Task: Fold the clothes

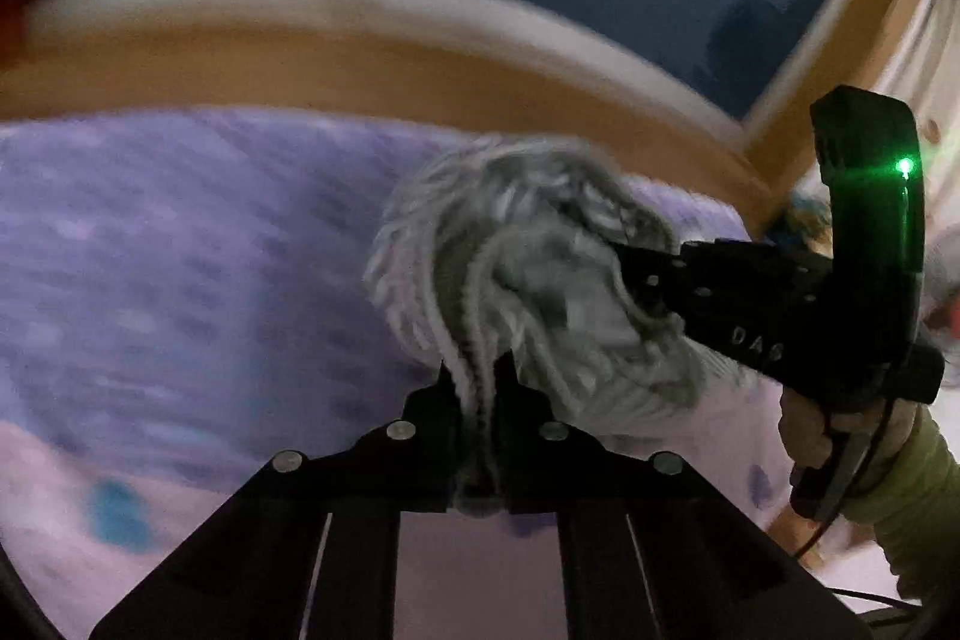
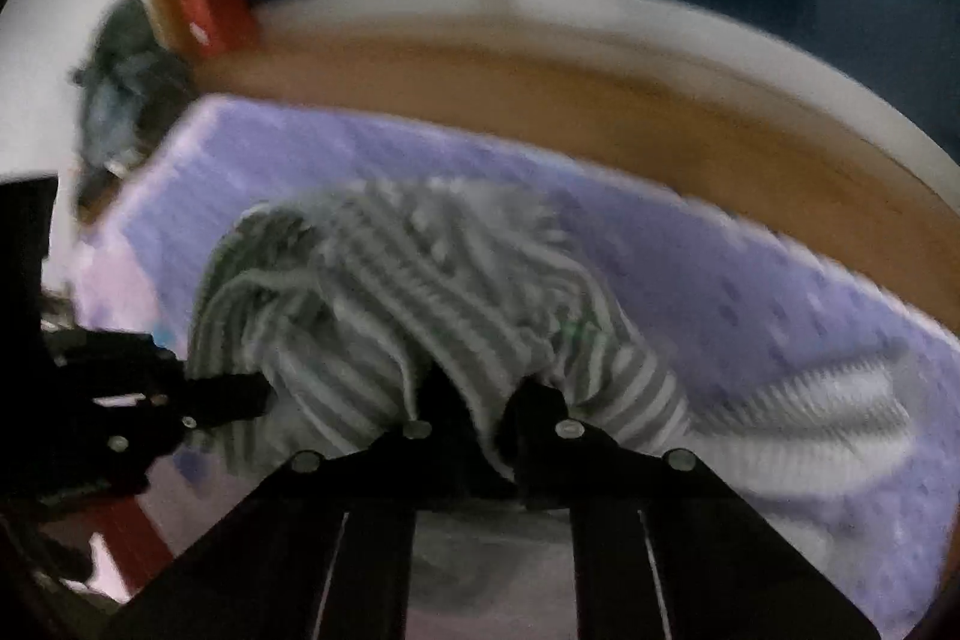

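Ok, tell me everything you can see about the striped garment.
The striped garment is soft cloth with narrow grey and white stripes, bunched and creased, not yet folded. The left gripper and right gripper each pinch a fold of it, shut. It hangs bunched over the purple bedcover, and a striped part trails onto the cover at the right.

My left gripper (image 1: 477, 376) is clamped on a fold of the grey striped garment (image 1: 528, 280), bunched above the purple bedspread (image 1: 180, 250). My right gripper (image 1: 630, 259) bites the same cloth from the right, my hand (image 1: 834, 430) on its handle.
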The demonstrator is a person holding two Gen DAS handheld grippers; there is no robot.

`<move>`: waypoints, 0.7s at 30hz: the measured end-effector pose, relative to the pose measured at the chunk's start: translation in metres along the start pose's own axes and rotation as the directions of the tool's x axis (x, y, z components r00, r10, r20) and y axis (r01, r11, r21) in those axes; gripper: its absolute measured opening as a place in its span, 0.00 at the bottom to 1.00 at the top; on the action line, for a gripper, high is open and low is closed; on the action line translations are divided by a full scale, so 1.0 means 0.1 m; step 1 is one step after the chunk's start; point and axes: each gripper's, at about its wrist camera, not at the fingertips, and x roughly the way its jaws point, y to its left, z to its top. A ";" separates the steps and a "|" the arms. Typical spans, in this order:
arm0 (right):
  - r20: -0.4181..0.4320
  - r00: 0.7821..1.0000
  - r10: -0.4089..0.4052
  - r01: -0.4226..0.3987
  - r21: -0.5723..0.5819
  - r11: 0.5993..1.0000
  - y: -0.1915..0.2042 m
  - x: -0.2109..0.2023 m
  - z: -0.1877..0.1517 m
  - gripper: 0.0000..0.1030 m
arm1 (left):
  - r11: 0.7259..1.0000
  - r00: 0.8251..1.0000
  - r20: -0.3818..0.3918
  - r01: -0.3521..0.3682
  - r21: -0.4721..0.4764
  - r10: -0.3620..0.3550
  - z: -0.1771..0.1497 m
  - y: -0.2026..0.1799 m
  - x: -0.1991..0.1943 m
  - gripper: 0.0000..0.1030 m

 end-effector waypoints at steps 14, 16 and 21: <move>0.216 0.845 0.489 -0.300 -0.564 0.769 2.88 -0.67 2.18 0.05 | 0.801 0.690 0.412 -0.553 -0.230 0.594 0.70 0.96 -2.73 0.08; 0.277 0.802 0.528 -0.282 -0.604 0.745 3.18 -1.07 2.50 0.05 | 0.763 0.613 0.470 -0.593 -0.259 0.635 0.84 0.90 -3.22 0.08; 0.338 0.794 0.505 -0.225 -0.607 0.762 2.99 -1.48 2.61 0.04 | 0.764 0.591 0.530 -0.617 -0.188 0.608 0.95 0.45 -3.53 0.08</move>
